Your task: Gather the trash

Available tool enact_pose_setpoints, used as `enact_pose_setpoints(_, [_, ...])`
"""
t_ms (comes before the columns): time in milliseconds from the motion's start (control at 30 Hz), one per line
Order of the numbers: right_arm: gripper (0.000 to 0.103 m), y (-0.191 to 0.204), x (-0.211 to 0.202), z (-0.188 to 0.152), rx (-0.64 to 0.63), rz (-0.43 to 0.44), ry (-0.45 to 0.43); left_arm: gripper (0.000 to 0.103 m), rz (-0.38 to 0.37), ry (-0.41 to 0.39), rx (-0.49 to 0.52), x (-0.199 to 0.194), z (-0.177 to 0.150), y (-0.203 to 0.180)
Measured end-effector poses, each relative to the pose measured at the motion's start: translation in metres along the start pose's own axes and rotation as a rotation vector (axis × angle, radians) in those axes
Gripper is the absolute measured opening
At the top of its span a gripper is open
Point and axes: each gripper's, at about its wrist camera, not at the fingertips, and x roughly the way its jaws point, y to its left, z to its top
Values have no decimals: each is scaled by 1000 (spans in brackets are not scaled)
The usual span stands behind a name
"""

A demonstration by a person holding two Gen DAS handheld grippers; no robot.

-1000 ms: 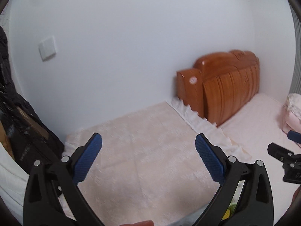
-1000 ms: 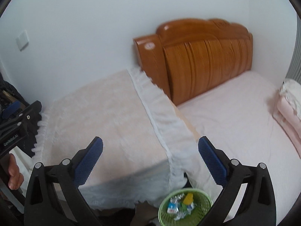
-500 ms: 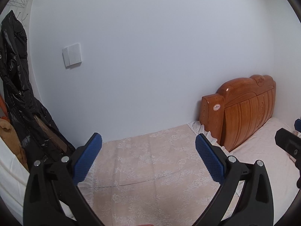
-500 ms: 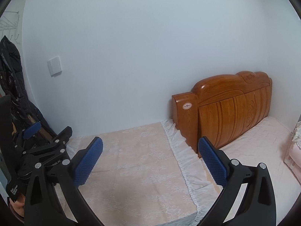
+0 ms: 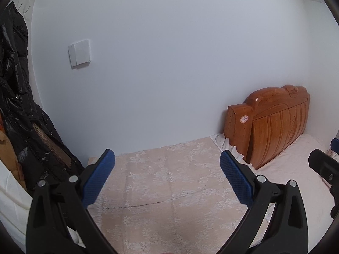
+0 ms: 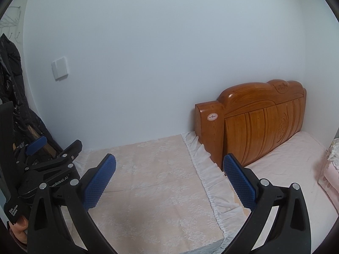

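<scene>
My left gripper (image 5: 167, 175) is open and empty, held above a table covered with a pale lace cloth (image 5: 169, 190). My right gripper (image 6: 169, 177) is open and empty above the same cloth (image 6: 152, 180). The left gripper also shows at the left of the right wrist view (image 6: 53, 152). The right gripper's tip shows at the right edge of the left wrist view (image 5: 324, 167). No trash and no bin show in either view.
A wooden headboard (image 6: 258, 118) stands against the white wall, with the pink-sheeted bed (image 6: 296, 173) to the right. A black jacket (image 5: 19, 105) hangs at the left. A wall switch (image 5: 80, 53) is on the wall. Folded pink bedding (image 6: 332, 169) lies at the far right.
Both grippers have tilted upward. The green waste basket with wrappers has dropped out of the right wrist view; more wall and the jacket show. Both grippers stayed open.
</scene>
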Motion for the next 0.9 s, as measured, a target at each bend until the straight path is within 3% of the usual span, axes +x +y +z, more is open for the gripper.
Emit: enact_pose_setpoints(900, [101,-6,0,-1,11,-11,5,95,-25,24,-2,2,-3,0])
